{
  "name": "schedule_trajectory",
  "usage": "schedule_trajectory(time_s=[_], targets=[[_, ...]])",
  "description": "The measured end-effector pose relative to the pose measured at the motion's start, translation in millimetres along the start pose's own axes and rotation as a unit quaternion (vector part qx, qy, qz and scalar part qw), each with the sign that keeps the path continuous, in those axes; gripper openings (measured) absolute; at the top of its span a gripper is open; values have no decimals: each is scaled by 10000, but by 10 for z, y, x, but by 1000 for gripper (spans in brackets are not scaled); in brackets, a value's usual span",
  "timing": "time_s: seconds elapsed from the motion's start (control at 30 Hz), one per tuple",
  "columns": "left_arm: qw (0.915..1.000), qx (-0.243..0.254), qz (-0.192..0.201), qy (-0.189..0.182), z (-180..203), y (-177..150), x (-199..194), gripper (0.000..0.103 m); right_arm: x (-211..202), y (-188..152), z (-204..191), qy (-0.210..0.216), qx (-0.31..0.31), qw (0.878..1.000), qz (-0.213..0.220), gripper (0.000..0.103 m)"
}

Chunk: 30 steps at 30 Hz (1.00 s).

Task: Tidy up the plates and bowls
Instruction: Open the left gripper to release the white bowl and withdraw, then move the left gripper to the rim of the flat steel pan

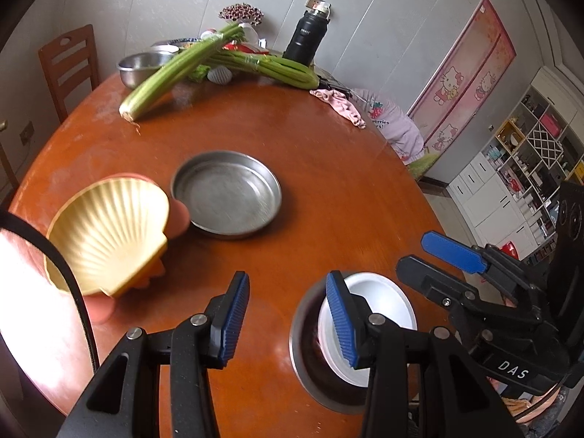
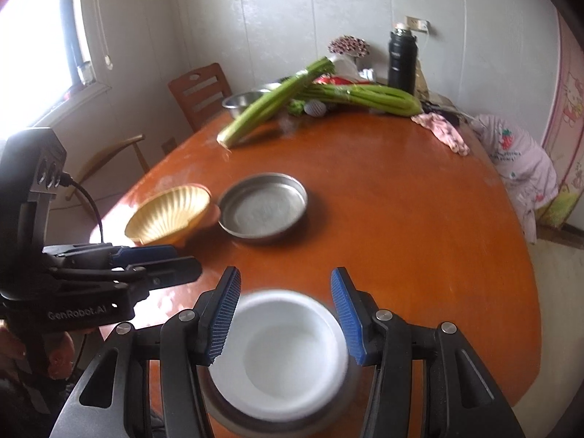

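Note:
A round metal plate (image 1: 226, 193) (image 2: 263, 207) lies mid-table. A yellow shell-shaped bowl (image 1: 109, 233) (image 2: 169, 215) is tilted at its left, held by a bare hand (image 1: 179, 217). A white bowl (image 1: 383, 314) (image 2: 279, 354) sits inside a metal plate (image 1: 306, 357) (image 2: 219, 410) at the near edge. My left gripper (image 1: 288, 321) is open and empty, its right finger over the white bowl. My right gripper (image 2: 286, 317) is open, its fingers on either side of the white bowl; it also shows in the left wrist view (image 1: 430, 255).
The round wooden table (image 1: 328, 168) holds celery bunches (image 1: 175, 69), a steel bowl (image 1: 140, 67), a black flask (image 1: 304, 38) and a pink cloth (image 1: 341, 106) at the far side. A wooden chair (image 1: 69, 65) stands far left. The left gripper shows in the right wrist view (image 2: 153, 259).

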State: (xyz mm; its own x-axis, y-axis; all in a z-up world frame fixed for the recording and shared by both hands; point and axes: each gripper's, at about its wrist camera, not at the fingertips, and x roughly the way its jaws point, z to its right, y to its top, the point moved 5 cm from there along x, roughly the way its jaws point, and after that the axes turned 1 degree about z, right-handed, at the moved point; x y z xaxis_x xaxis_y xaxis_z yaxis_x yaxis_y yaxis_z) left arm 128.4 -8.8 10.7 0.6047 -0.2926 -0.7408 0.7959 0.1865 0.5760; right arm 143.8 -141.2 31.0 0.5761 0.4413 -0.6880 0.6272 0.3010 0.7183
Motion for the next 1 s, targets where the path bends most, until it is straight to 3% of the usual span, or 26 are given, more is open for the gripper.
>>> schedule_trajectory(time_s=[0.1, 0.33, 1.0], targets=[[9999, 48, 67, 118, -66, 77, -38, 54, 62, 116, -75, -3, -31, 10000, 18, 54], [9989, 124, 197, 408, -191, 189, -97, 59, 228, 240, -168, 24, -33, 10000, -65, 60], [9944, 437, 236, 929, -444, 683, -6, 61, 525, 601, -111, -174, -99, 9995, -245, 65]])
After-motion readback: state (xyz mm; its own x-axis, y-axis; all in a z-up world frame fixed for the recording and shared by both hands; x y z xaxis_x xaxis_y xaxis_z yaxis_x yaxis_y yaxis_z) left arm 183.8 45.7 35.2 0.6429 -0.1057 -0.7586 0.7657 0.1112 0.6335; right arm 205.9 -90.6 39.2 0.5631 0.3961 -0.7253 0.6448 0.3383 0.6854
